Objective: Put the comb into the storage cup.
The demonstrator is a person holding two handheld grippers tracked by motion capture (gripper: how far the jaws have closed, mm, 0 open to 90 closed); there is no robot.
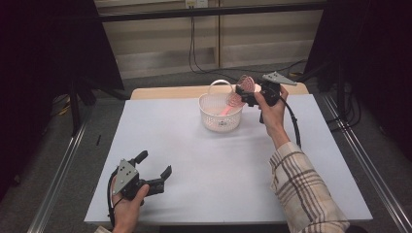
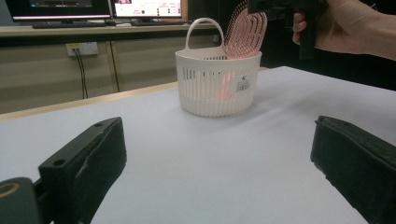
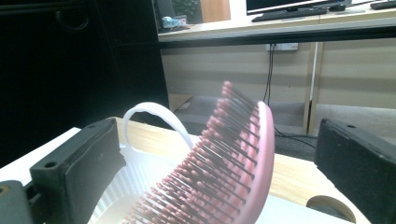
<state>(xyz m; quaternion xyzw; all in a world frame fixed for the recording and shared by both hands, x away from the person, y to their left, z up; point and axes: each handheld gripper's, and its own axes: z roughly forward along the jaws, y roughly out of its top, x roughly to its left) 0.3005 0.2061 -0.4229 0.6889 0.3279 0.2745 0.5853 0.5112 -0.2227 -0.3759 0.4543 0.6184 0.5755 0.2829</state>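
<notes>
**Hairbrush released into basket**

High view: the right gripper (image 1: 244,92), jaws spread, hovers at the white basket (image 1: 214,119) rim; the pink hairbrush (image 1: 234,100) stands inside, just below it.

Left gripper view: the left gripper (image 2: 219,163) is unclenched, holding nothing; basket ahead.

Right gripper view: hairbrush between the jaws, untouched.

a white sheet (image 1: 194,160) is spread beneath the fingers of the left gripper (image 1: 155,163), and a strip of bare wooden tabletop (image 1: 165,92) is left showing well beyond them. straight ahead of those fingers, far off, two monitors (image 2: 60,8) are set on a long desk (image 2: 93,29) – a wall socket (image 2: 81,48) is fixed below it, with black cables (image 2: 81,74) hung down from it. far past the fingers of the right gripper (image 1: 241,91), a keyboard (image 3: 285,15) is seen. metal rails (image 1: 58,179) are laid along the grey floor (image 1: 160,80) – outward of both sets of fingers.
</notes>
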